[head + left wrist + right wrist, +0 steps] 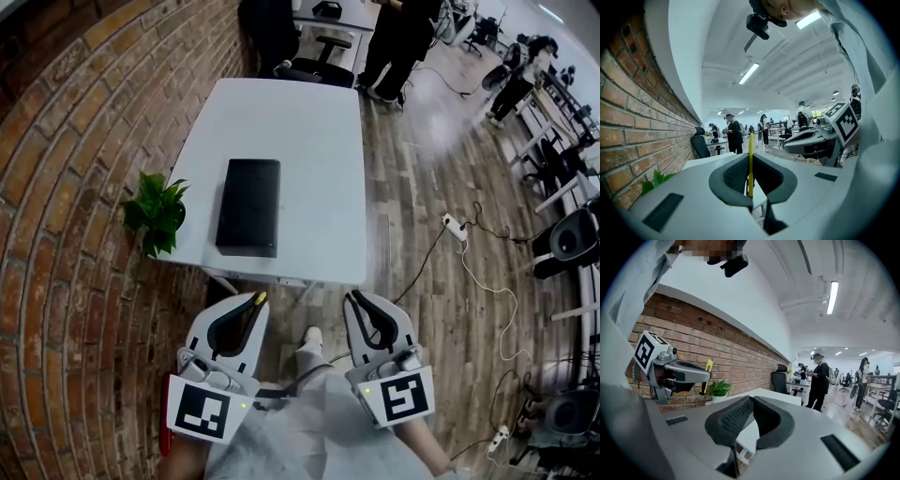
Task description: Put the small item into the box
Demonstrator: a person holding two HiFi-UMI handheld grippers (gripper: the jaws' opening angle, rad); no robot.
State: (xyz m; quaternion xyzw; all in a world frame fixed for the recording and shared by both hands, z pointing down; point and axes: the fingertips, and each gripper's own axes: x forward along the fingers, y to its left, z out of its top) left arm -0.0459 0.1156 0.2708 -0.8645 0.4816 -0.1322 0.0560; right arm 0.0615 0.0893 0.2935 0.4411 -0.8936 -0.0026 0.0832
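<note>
Carriage toward the box is the step in hand, by my reading: the left claw point(257, 302) is clenched on the small item point(750, 161), a thin yellow strip pinched flat between the pads. The right claw point(353, 300) is clenched on nothing, its jaws pressed together. Both claws hang short of the tabletop point(309, 141), side by side and apart. The box point(248, 206), black and flat, lies on that tabletop ahead of the left claw and well apart from it, its long side running straight away from the claw tips. A potted plant point(155, 214) sits ahead of the left claw, off to its outer side. The item stands on end in the grip, its long axis upright, its top end poking above the tips. It shows too small to name; perhaps a clip. The box looks closed from above, so the next move likely calls for reaching forward and having the free right claw lift the lid before the left releases over the opening.
</note>
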